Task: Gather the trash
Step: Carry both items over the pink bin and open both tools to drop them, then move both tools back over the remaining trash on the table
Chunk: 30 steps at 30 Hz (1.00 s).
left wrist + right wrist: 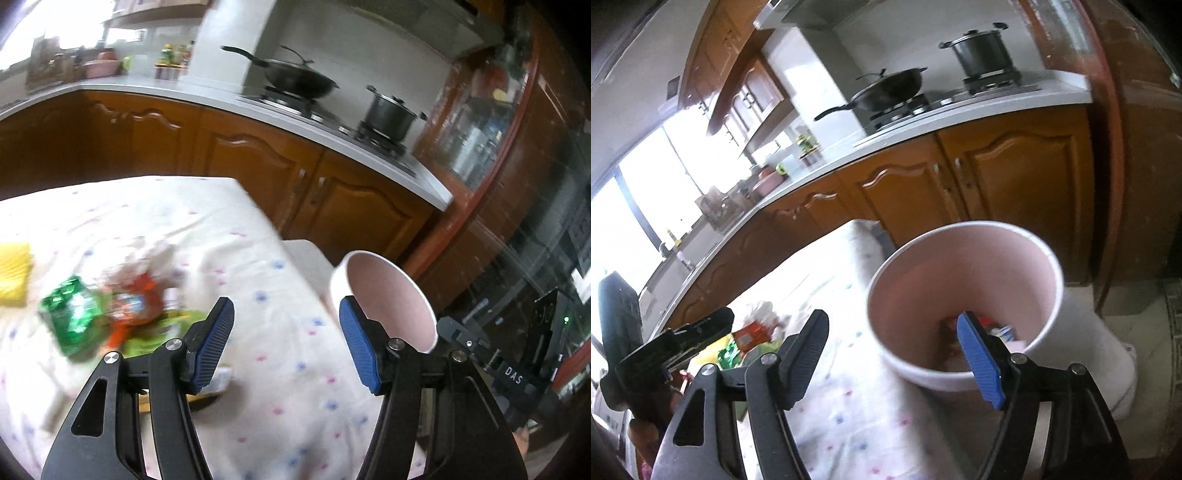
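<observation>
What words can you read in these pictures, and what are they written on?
"DAS": white letters on the right gripper's black body, seen in the left wrist view.
Wrappers on the table: printing too blurred to read.
Trash in the bin: too small to read.

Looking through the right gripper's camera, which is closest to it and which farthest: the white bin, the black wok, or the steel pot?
1. White round bin with pink inside, right beside the right gripper.
2. Black wok, on the stove, left burner.
3. Steel lidded pot, on the right burner, farthest back.
</observation>
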Tool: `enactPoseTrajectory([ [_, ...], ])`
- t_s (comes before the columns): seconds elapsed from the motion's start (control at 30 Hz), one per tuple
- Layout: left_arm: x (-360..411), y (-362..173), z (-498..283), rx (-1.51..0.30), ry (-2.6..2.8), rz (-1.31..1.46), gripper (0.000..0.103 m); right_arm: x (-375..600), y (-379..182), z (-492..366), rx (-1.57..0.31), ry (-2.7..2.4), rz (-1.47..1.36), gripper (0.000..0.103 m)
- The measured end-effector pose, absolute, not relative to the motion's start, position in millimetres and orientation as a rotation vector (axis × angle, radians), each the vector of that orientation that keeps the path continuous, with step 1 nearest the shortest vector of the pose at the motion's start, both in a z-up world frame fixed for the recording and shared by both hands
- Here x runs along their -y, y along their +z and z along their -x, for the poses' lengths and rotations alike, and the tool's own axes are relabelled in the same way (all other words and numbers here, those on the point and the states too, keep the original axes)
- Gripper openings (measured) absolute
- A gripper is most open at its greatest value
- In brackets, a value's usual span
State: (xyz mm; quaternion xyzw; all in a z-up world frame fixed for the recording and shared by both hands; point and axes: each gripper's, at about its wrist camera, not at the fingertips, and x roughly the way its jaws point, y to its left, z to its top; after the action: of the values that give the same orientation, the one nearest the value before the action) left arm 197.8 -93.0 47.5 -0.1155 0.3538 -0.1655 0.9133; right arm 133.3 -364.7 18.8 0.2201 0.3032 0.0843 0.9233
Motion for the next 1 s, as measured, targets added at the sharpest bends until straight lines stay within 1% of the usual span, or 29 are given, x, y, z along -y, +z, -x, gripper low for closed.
enactPoseTrajectory([
  [0.17, 56, 46, -182, -0.720, -0.296, 0.271, 0.062, 338, 17, -130, -0.637, 0.220, -0.451, 0.074],
  [0.3, 32, 45, -169, -0.709, -0.261, 0.283, 0.063, 317, 18, -128, -0.645, 0.259, -0.433, 0.078],
  [1.0, -71, 26, -130, -0.729, -0.079, 0.328, 0.064, 225, 26, -137, -0.670, 0.416, -0.334, 0.078],
])
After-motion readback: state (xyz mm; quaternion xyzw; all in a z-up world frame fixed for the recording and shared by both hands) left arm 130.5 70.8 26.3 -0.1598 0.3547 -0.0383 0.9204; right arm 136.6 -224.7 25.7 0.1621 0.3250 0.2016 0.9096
